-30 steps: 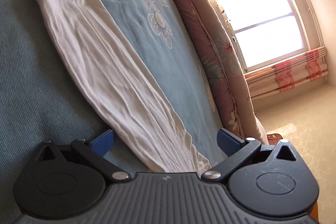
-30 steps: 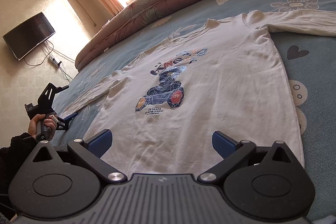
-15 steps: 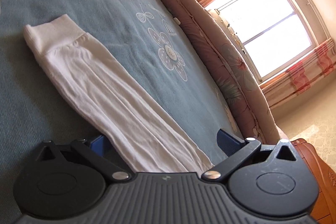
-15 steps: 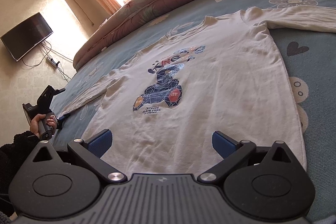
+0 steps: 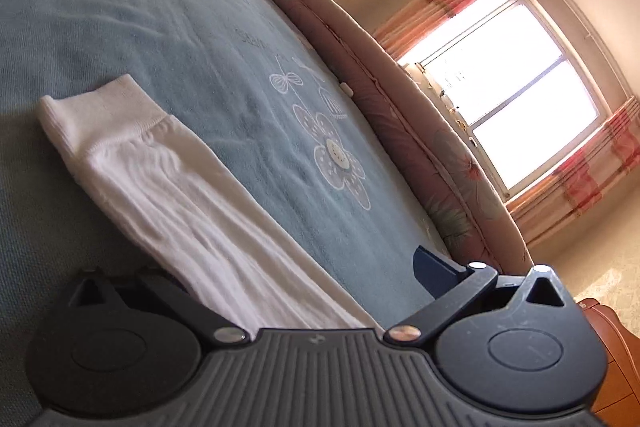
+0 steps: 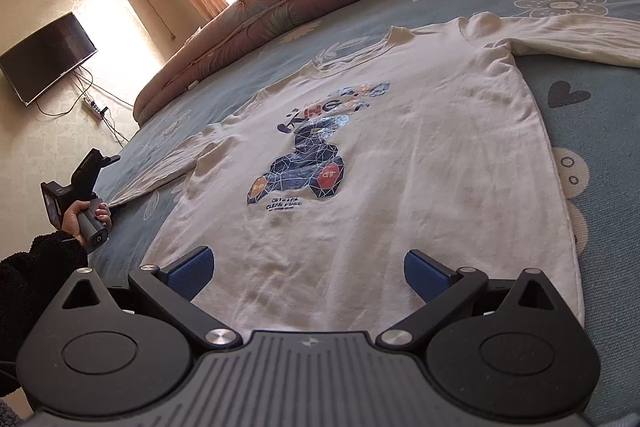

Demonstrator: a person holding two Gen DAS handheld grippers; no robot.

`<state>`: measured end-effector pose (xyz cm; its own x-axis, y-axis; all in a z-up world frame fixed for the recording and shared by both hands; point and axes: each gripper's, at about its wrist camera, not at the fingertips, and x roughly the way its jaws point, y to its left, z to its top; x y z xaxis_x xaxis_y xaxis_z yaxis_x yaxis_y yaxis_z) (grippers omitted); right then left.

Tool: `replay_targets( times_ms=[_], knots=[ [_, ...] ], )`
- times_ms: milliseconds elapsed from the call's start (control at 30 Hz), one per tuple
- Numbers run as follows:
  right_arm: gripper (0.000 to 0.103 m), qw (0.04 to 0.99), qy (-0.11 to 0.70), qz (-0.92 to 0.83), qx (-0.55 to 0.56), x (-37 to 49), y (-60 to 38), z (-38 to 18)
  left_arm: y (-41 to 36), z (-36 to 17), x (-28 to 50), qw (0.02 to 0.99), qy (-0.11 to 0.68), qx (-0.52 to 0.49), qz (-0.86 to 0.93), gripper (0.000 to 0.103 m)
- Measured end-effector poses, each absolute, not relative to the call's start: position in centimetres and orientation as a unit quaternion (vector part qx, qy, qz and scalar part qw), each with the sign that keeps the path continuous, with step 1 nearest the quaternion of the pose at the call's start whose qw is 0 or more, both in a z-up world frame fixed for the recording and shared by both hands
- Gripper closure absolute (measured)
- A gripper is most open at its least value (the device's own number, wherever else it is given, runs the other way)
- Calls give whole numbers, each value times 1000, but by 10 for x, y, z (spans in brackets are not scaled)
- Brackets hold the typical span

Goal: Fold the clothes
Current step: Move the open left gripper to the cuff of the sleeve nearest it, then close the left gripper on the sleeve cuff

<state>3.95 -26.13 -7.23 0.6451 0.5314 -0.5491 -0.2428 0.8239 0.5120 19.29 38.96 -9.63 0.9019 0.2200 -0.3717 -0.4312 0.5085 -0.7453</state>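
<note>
You are working over a blue flowered bedspread (image 6: pixel 600 39) under a bright window (image 5: pixel 516 83), and both claws are standing apart and holding nothing: the left gripper (image 5: pixel 296 267) is straddling the sleeve (image 5: pixel 192 203) a little back from its cuff (image 5: pixel 104 107), while the right gripper (image 6: pixel 308 267) is hovering at the hem of the white shirt (image 6: pixel 400 155), which is lying flat, print up. Judging the step as a sleeve fold, you should be closing on the sleeve's full width and carrying it inward without dragging the body. Only the right view is showing the whole shirt and your left hand (image 6: pixel 86 215); only the left is showing the cuff.
</note>
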Motion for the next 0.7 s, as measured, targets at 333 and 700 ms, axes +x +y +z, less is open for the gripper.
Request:
replay_targets(
  times_ms=[333, 700],
  knots=[
    [0, 885, 355, 222, 203, 39, -261, -72, 385, -65, 196, 872, 114, -457, 136, 1],
    [0, 885, 352, 236, 193, 35, -257, -70, 337, -2, 225, 887, 174, -421, 78, 1]
  ],
)
